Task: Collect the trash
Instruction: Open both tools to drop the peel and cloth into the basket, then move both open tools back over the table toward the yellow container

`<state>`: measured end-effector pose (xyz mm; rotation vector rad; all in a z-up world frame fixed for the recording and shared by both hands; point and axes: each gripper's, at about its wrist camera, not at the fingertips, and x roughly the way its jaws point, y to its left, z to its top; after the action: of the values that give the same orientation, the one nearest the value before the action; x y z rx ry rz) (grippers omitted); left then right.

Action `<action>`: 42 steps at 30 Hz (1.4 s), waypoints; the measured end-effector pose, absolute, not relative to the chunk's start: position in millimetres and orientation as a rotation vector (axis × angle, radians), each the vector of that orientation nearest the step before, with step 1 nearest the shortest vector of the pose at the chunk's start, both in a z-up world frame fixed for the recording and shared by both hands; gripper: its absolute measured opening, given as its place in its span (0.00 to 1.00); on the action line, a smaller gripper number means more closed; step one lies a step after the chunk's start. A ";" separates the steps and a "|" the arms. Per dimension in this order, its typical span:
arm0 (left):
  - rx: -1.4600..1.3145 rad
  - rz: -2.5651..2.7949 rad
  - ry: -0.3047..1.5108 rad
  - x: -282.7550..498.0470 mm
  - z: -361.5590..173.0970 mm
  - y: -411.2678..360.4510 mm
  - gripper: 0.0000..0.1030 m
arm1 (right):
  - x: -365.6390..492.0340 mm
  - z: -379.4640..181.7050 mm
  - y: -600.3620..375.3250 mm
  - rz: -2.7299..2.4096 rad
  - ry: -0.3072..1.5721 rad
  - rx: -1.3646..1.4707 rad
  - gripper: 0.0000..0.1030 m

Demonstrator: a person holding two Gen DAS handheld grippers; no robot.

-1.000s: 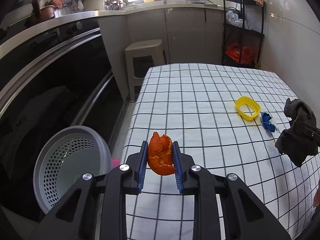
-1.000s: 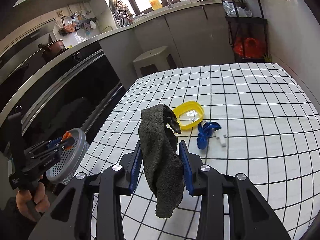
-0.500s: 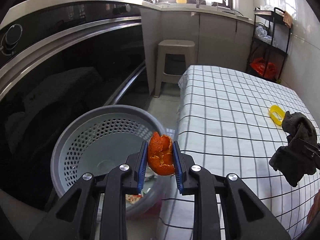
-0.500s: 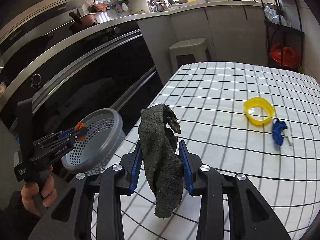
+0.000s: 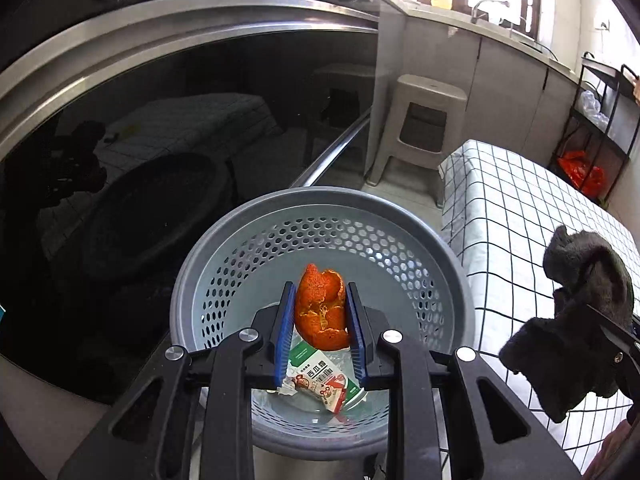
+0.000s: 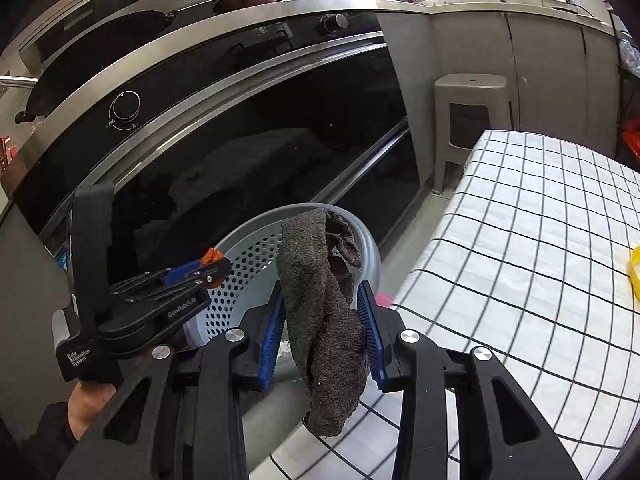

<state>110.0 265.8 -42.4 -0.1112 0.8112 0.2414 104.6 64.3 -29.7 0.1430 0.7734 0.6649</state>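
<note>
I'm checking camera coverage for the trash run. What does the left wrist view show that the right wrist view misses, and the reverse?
Only the left wrist view looks into the bin: a printed wrapper lies on its bottom.

Only the right wrist view shows the hand holding the left tongs, and the stove knob.

Both show the orange peel clamped in the left tongs, the dark cloth clamped in the right tongs, the checked tablecloth and the stool.

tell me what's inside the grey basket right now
At the bottom of the grey basket lie printed wrappers. The left hand-held gripper holds an orange peel above it, covering part of the bottom.
</note>
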 end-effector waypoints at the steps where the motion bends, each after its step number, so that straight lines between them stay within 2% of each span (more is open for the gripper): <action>1: -0.112 0.248 0.811 111.2 -42.5 268.8 0.24 | 107.4 -28.2 70.8 0.674 0.775 0.142 0.34; 21: -0.179 0.273 0.873 123.7 -58.0 309.1 0.28 | 156.3 -47.3 152.7 0.677 0.876 0.070 0.34; 28: -0.182 0.272 0.874 123.0 -58.0 309.0 0.34 | 153.5 -53.5 152.4 0.664 0.877 0.083 0.34; 30: -0.179 0.276 0.873 122.5 -58.0 308.3 0.43 | 153.1 -53.7 151.2 0.661 0.880 0.091 0.37; 31: -0.178 0.279 0.869 121.1 -57.2 308.5 0.48 | 153.1 -53.0 149.8 0.663 0.878 0.097 0.44; 32: -0.181 0.281 0.865 120.7 -56.3 309.0 0.52 | 152.7 -52.2 147.8 0.667 0.873 0.103 0.55; 34: -0.185 0.284 0.859 120.5 -55.0 310.6 0.56 | 151.3 -48.6 144.7 0.661 0.845 0.109 0.63; 42: -0.193 0.289 0.856 118.4 -54.5 311.3 0.59 | 147.9 -47.6 139.7 0.645 0.835 0.106 0.63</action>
<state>118.4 311.3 -54.6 -0.1927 0.8558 0.2886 147.9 139.7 -47.6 0.1064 0.8349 0.6451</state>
